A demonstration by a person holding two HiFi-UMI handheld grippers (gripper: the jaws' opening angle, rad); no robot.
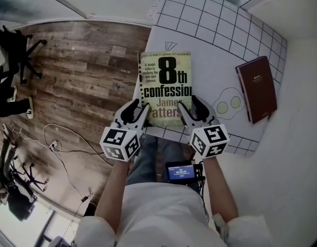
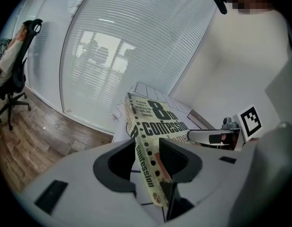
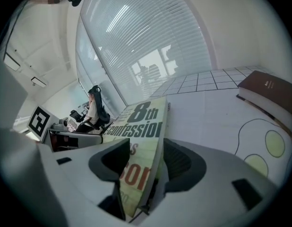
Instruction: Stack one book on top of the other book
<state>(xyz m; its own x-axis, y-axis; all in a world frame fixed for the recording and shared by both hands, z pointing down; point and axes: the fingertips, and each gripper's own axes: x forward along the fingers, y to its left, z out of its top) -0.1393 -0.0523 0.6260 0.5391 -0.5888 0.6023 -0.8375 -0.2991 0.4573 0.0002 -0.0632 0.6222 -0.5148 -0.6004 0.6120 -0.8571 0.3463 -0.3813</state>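
A yellow-green paperback, "8th Confession" (image 1: 166, 86), lies flat on the white gridded mat (image 1: 209, 24), its near edge toward me. My left gripper (image 1: 138, 110) straddles its near left corner and my right gripper (image 1: 193, 109) its near right corner. In the left gripper view the book's spine (image 2: 146, 162) runs between the open jaws of the left gripper (image 2: 148, 148), with a gap at the left pad. In the right gripper view the book's edge (image 3: 153, 164) sits between the spread jaws of the right gripper (image 3: 146, 150). A maroon book (image 1: 257, 88) lies apart at the right of the mat.
A drawn outline with two yellow ovals (image 1: 228, 103) marks the mat between the two books. The table's left edge drops to a wooden floor (image 1: 81, 86) with cables and an office chair (image 1: 17, 50). A small screen (image 1: 181, 172) hangs at my waist.
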